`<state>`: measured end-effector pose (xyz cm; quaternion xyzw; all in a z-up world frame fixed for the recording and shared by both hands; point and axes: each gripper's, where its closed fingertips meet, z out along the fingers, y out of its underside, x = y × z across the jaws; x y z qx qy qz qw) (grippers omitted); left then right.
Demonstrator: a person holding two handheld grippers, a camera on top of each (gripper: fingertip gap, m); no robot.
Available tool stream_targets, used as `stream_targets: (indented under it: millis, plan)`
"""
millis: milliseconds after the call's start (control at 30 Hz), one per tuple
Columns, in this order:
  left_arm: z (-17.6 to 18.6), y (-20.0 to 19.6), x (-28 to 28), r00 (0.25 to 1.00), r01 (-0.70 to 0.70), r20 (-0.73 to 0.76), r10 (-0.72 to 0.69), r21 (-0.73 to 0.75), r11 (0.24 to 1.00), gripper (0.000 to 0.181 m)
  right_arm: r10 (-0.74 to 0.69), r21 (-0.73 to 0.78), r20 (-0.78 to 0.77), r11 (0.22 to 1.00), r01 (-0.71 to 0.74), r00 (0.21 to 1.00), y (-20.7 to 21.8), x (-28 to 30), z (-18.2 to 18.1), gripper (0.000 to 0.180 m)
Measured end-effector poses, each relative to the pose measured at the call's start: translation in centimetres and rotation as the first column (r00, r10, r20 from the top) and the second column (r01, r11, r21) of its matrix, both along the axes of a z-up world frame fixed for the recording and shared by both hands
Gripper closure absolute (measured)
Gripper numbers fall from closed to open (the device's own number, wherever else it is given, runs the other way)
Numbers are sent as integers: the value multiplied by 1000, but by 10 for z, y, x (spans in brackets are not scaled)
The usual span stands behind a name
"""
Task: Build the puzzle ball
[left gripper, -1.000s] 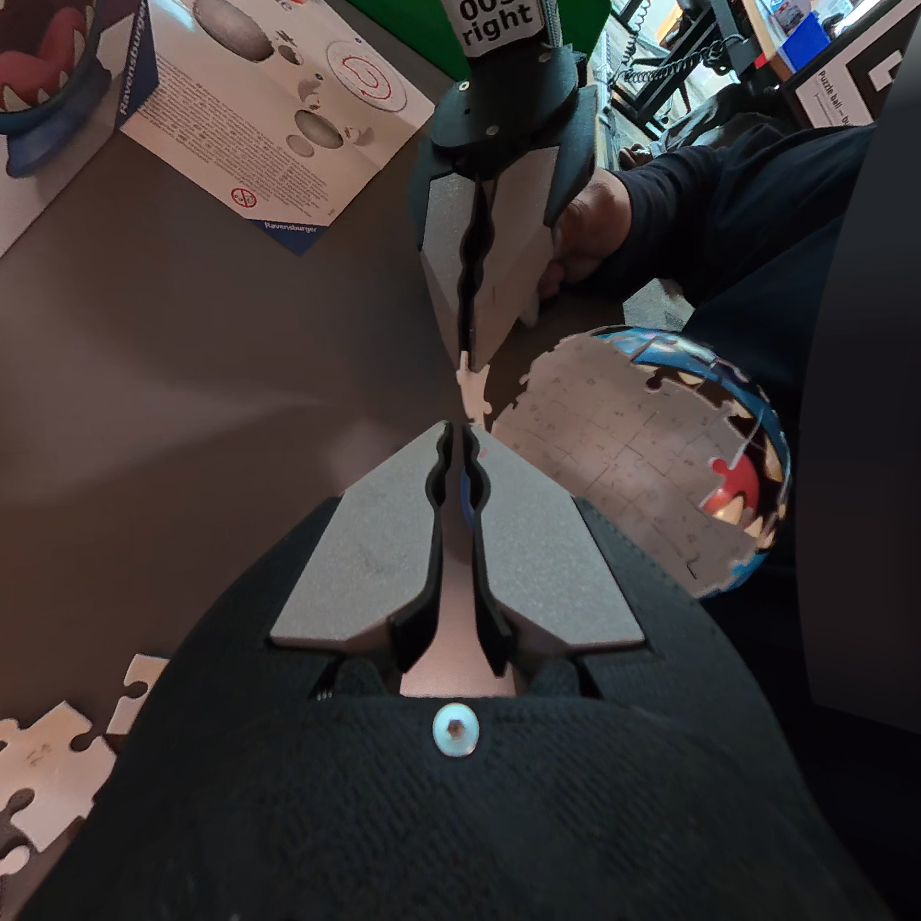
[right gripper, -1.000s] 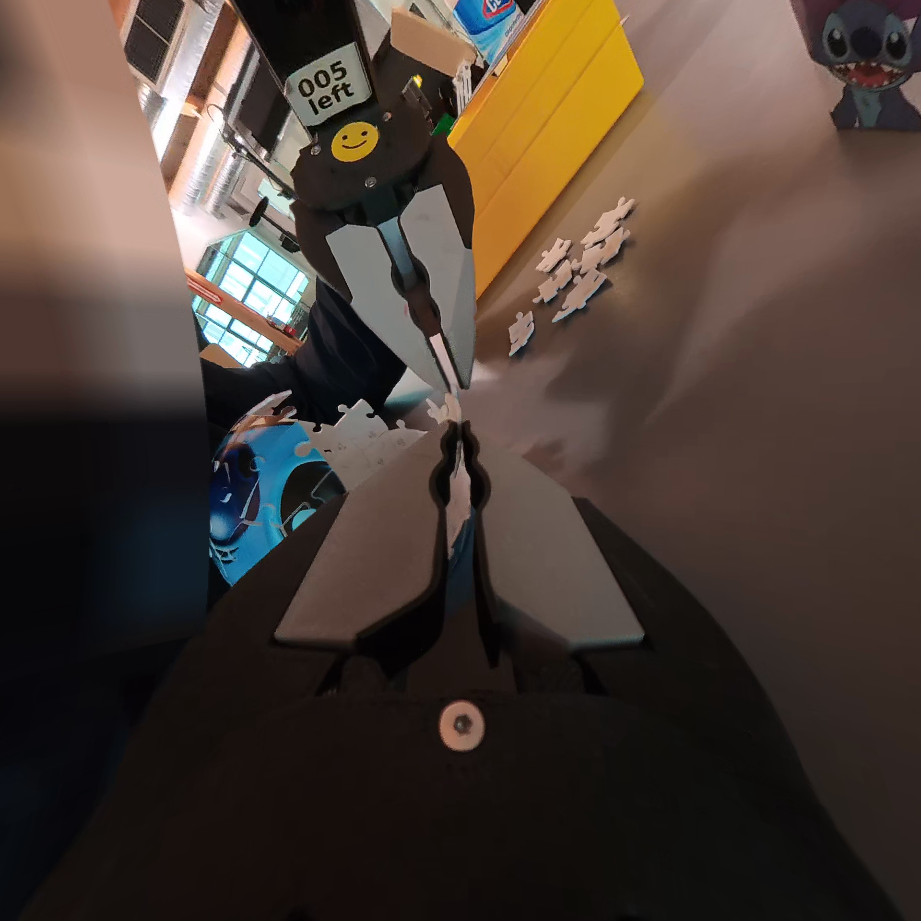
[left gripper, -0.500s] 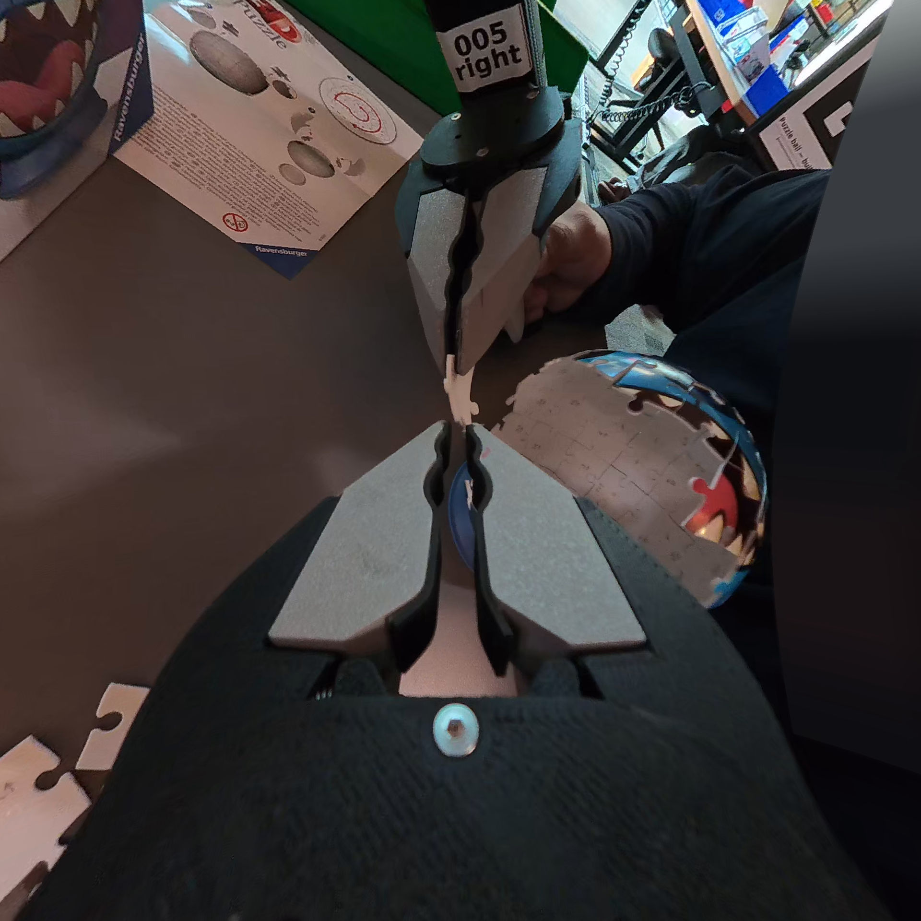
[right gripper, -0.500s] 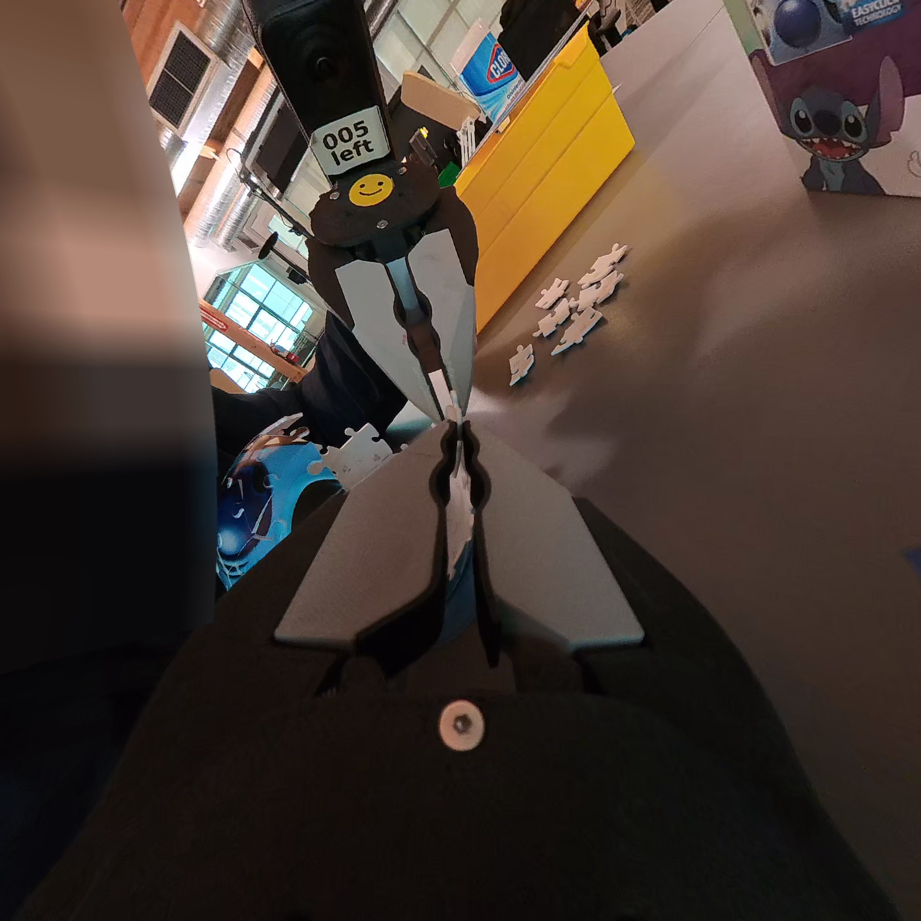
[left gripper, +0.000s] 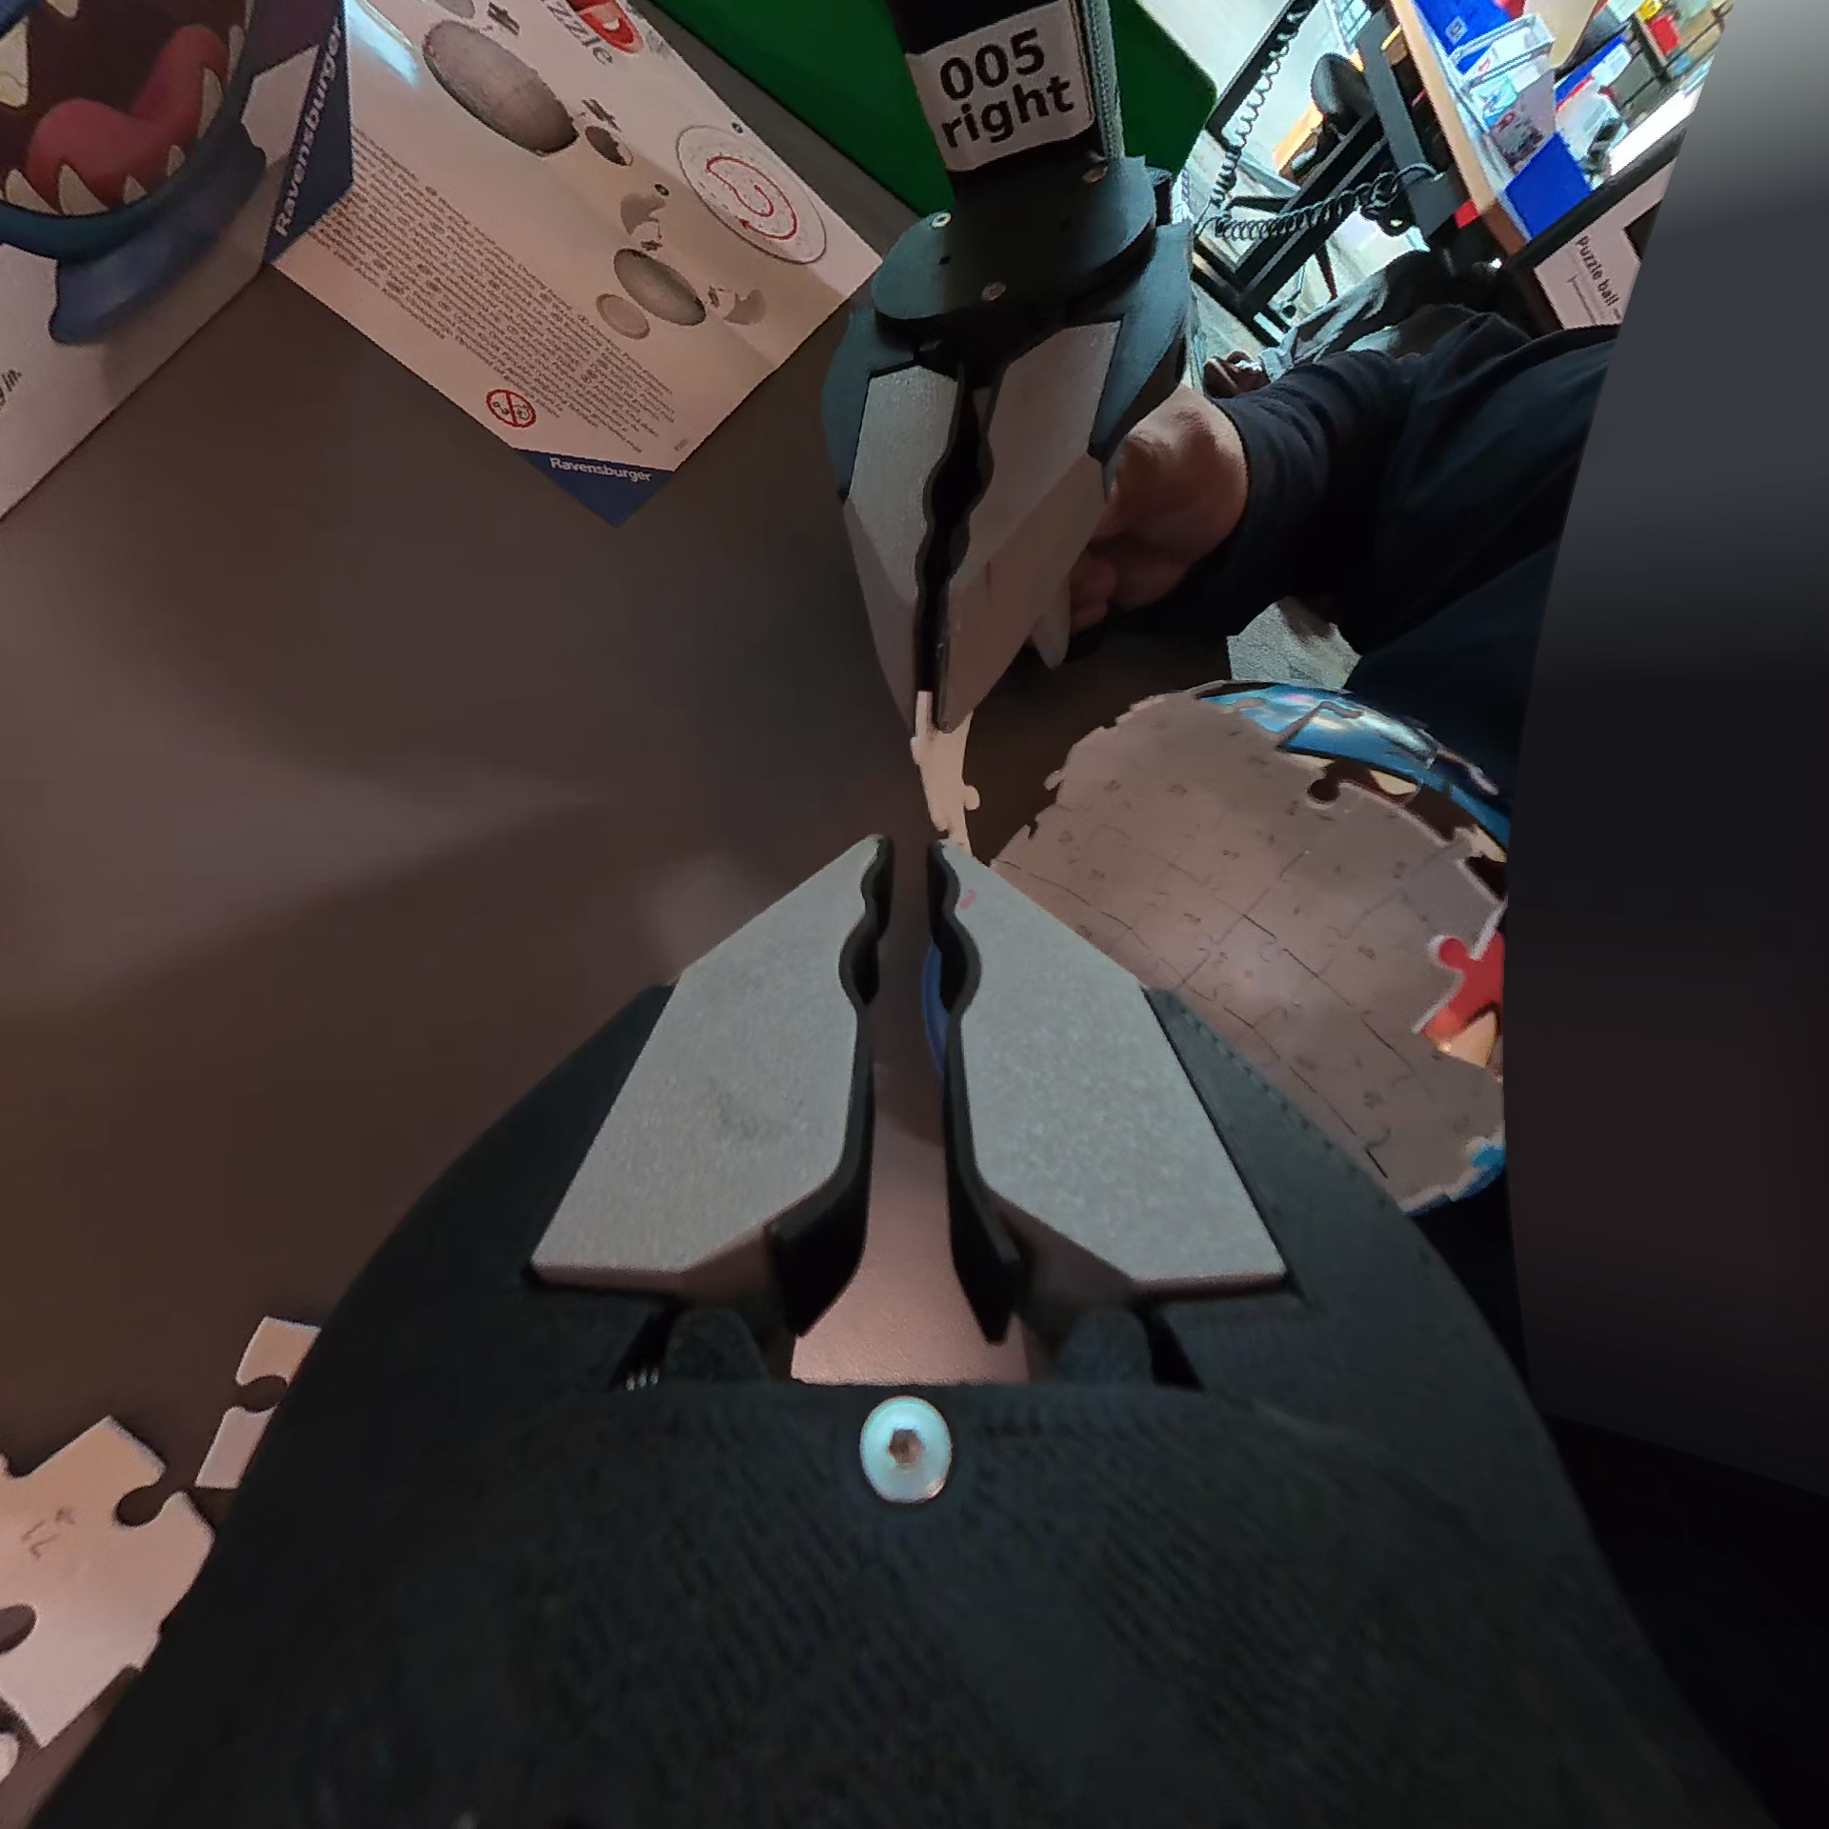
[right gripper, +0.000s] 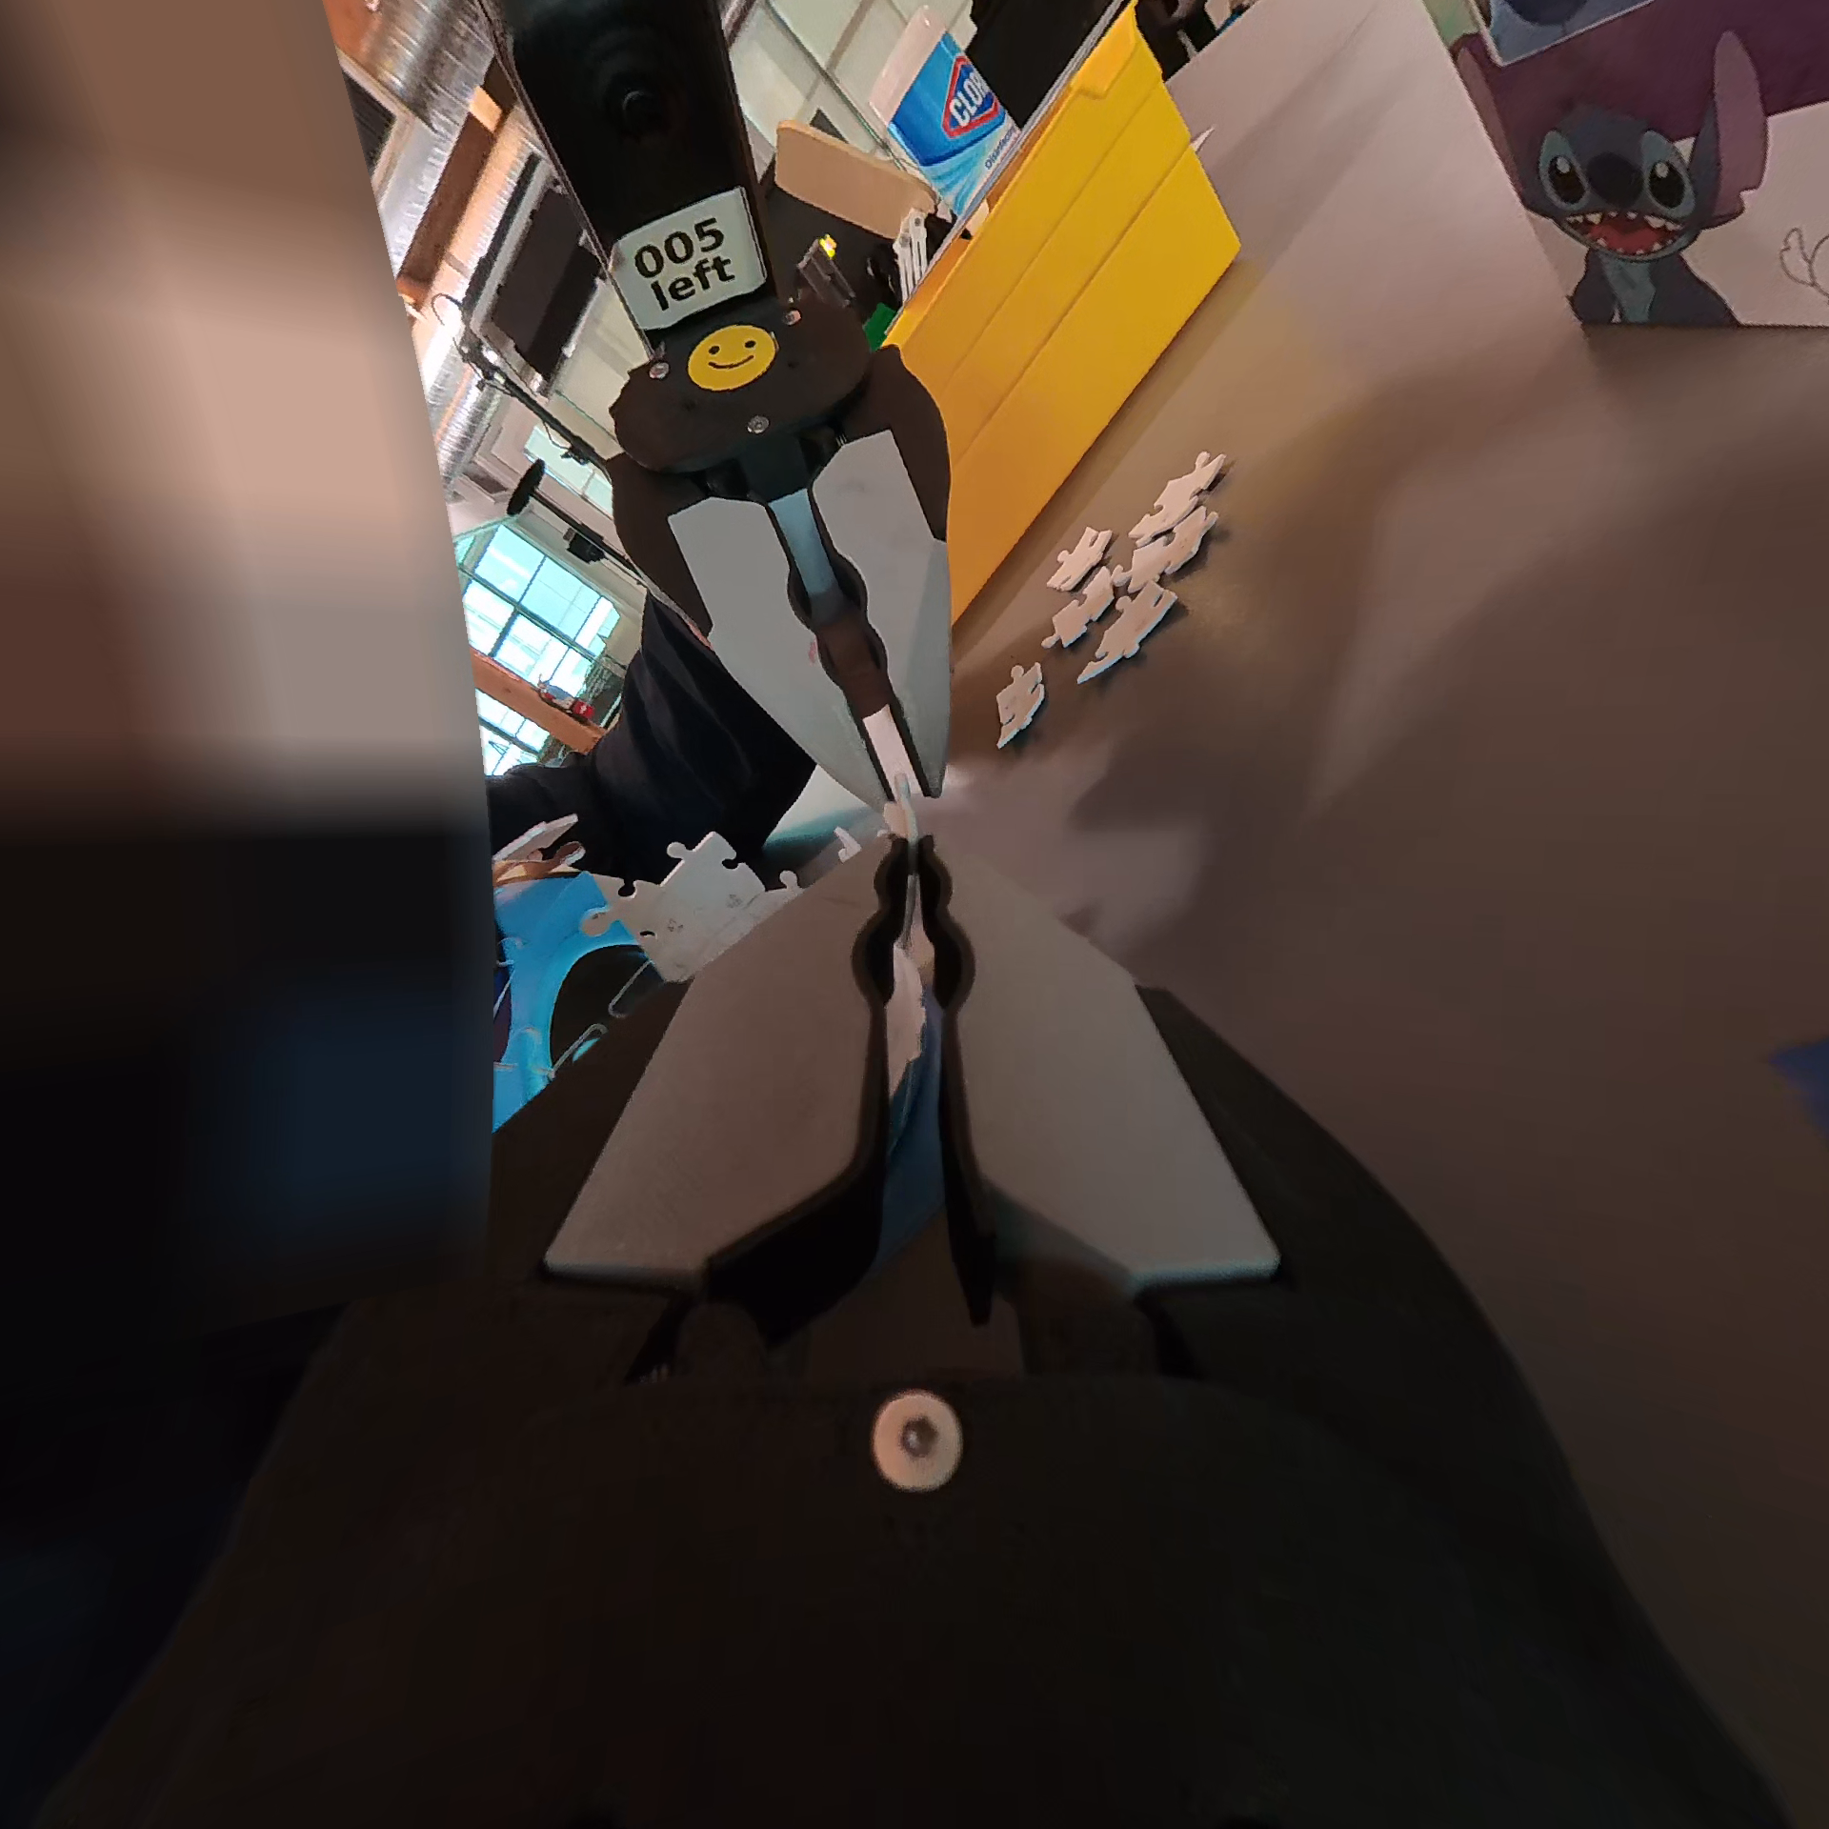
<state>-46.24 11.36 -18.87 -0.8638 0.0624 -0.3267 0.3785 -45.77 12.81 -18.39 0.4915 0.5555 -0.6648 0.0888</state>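
My right gripper (left gripper: 930, 703) is shut on a small white puzzle piece (left gripper: 945, 782) and points it down toward my left gripper (left gripper: 908, 861). The left jaws stand a little apart, and the piece's lower end sits just above the tips. In the right wrist view the piece (right gripper: 906, 975) shows between my right gripper's (right gripper: 911, 851) fingers, with the left gripper (right gripper: 906, 782) tip to tip opposite. The half-built puzzle ball (left gripper: 1287, 940), grey inside and blue outside, lies just right of both grippers. It also shows in the right wrist view (right gripper: 594, 970).
Loose white pieces lie on the brown table at lower left (left gripper: 79, 1544) and in a cluster (right gripper: 1138, 584). The puzzle box (left gripper: 99, 148) and an instruction sheet (left gripper: 554, 247) lie at the far left. A yellow bin (right gripper: 1069, 297) stands behind. A person's hand (left gripper: 1158, 515) holds the right gripper. My two grippers' fingertips are within a few centimetres of each other.
The left jaws have parted slightly and the piece now hangs from the right gripper alone. Both grippers stay tip to tip, and the ball has shifted a little to the right.
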Motion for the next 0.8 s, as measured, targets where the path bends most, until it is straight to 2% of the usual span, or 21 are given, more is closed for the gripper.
stream_targets:
  millis: [800]
  plan:
    - [1, 1, 16, 999, 44, -13, -44, 18, 999, 180, 24, 56, -68, 998, -20, 997, -5, -3, 5, 180]
